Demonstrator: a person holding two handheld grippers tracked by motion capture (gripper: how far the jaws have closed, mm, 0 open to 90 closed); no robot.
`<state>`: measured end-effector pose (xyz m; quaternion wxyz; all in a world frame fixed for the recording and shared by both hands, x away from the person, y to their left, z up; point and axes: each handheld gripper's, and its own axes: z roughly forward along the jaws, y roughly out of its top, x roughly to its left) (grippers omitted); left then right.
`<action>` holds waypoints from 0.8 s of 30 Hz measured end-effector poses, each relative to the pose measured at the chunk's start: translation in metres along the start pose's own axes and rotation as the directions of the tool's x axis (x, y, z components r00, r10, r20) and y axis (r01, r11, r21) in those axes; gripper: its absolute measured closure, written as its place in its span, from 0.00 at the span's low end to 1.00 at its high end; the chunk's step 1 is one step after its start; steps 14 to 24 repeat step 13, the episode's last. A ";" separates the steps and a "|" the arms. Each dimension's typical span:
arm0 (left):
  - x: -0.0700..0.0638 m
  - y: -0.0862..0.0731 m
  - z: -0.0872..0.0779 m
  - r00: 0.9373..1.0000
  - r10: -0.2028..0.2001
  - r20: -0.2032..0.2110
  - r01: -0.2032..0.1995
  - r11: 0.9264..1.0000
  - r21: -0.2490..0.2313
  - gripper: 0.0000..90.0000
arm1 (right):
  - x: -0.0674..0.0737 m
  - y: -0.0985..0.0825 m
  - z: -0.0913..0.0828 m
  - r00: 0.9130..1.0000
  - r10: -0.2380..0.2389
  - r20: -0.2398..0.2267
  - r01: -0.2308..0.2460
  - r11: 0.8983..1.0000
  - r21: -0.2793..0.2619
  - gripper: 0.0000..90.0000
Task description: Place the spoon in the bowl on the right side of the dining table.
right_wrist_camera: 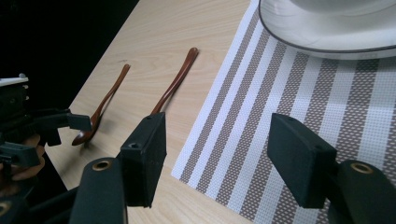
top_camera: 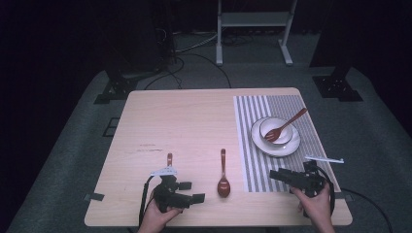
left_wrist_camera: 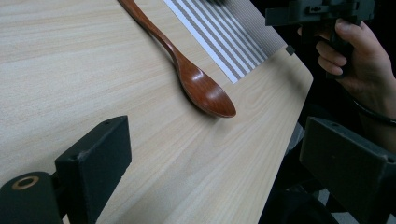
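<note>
My left gripper [top_camera: 189, 191] rests low over the near left of the table [top_camera: 184, 116], jaws spread wide with nothing between them; in the left gripper view its two black pads [left_wrist_camera: 95, 163] frame bare wood. My right gripper [top_camera: 284, 175] hangs above the near edge of the striped placemat [top_camera: 252, 170], jaws likewise wide apart and empty; in the right gripper view the pads [right_wrist_camera: 147, 156] straddle the mat's left border.

Between the two grippers lies a brown wooden spoon [top_camera: 223, 174], flat on the table just left of the placemat, bowl toward me, handle pointing away. In the left gripper view its bowl [left_wrist_camera: 208, 93] lies just ahead of the jaws. A second brown spoon [top_camera: 169, 159] lies beside the left gripper, partly hidden by it; the right gripper view shows it whole [right_wrist_camera: 100, 109].

Farther out on the mat, a white plate [top_camera: 291, 145] carries a bowl [top_camera: 266, 125] with a wooden fork [top_camera: 286, 125] leaning in it. A thin white strip [top_camera: 324, 159] lies near the right gripper.

Handling, as I judge it: the spoon is light, rigid and smoothly finished, so it may slip. I would grip the slim handle near its middle, across its width, not the rounded bowl.
</note>
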<state>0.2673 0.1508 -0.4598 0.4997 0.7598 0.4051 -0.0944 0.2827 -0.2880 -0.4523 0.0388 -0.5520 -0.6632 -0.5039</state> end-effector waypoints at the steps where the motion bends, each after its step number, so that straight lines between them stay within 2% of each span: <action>1: 0.000 0.000 0.000 1.000 0.000 0.001 0.000 1.000 0.000 0.09 | 0.001 -0.001 0.000 1.000 -0.006 0.002 0.006 1.000 0.001 0.41; 9: 0.000 0.000 0.001 1.000 0.001 0.006 -0.001 1.000 0.004 0.09 | 0.005 -0.006 0.000 1.000 -0.025 0.007 0.025 1.000 0.002 0.40; 24: 0.000 0.000 0.001 1.000 -0.001 0.007 0.001 1.000 0.005 0.09 | 0.004 -0.010 0.002 1.000 -0.021 0.004 0.021 1.000 0.006 0.40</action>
